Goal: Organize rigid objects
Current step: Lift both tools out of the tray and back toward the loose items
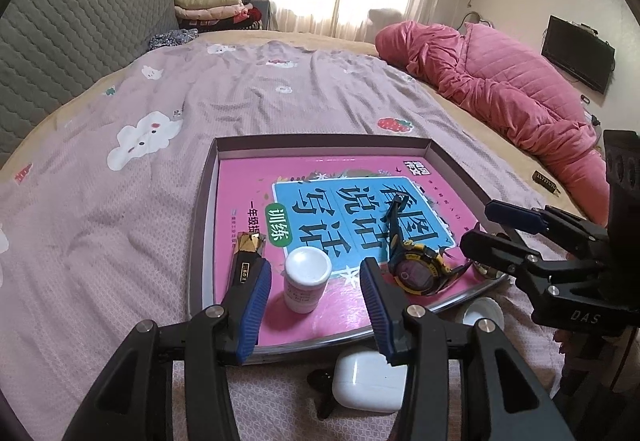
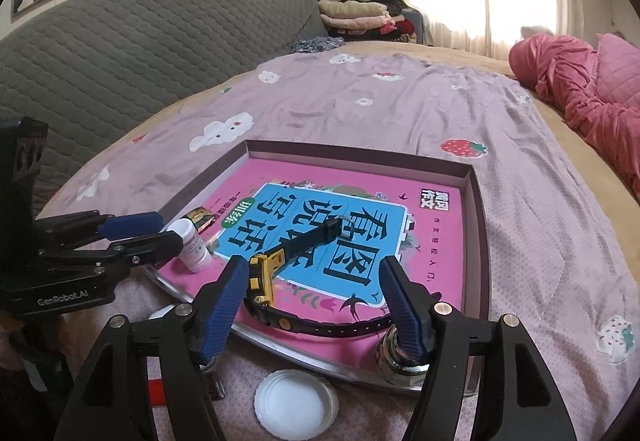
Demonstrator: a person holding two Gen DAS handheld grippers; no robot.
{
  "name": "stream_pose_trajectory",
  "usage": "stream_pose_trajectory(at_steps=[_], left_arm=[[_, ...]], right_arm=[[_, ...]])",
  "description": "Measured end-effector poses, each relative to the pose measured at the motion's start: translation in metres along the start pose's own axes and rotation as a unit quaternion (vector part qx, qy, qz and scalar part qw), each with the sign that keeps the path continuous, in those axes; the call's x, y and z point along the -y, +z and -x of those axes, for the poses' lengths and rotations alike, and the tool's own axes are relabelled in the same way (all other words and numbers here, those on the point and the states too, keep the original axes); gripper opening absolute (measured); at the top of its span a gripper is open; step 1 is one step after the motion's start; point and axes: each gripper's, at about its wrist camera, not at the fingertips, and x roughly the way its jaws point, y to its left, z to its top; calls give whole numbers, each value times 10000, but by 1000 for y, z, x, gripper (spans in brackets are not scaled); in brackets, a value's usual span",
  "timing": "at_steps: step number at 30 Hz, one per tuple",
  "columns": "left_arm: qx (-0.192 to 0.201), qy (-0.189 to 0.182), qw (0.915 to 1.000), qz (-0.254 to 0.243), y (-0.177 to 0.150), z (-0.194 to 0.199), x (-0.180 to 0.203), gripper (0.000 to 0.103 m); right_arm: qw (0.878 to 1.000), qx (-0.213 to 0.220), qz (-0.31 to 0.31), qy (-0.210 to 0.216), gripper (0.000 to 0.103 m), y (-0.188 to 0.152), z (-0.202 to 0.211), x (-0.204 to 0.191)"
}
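A shallow box (image 1: 320,143) (image 2: 360,153) lined with a pink book lies on the bed. A small white bottle (image 1: 306,281) (image 2: 194,247) stands upright in it between the blue pads of my left gripper (image 1: 316,267) (image 2: 168,231), which is open, with a gap on both sides. A yellow and black watch (image 1: 416,269) (image 2: 260,281) lies flat in the box between the fingers of my right gripper (image 2: 314,267) (image 1: 480,225), which is open wide and not touching it. A black and gold stick (image 1: 248,253) (image 2: 200,217) lies along the box's left wall.
Outside the box's near edge lie a white earbud case (image 1: 368,381), a white round lid (image 2: 296,405) (image 1: 482,313) and a shiny metal piece (image 2: 400,357). A pink quilt (image 1: 500,81) is heaped at the right. A grey padded headboard (image 1: 60,41) runs along the left.
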Motion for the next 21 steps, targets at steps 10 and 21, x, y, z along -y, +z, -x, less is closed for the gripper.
stream_pose_trajectory(at_steps=[10, 21], left_arm=[[216, 13, 9997, -93, 2, 12, 5, 53], [327, 87, 9994, -75, 3, 21, 5, 54]], right_arm=[[9999, 90, -69, -119, 74, 3, 3, 5], [9980, 363, 61, -512, 74, 4, 21, 10]])
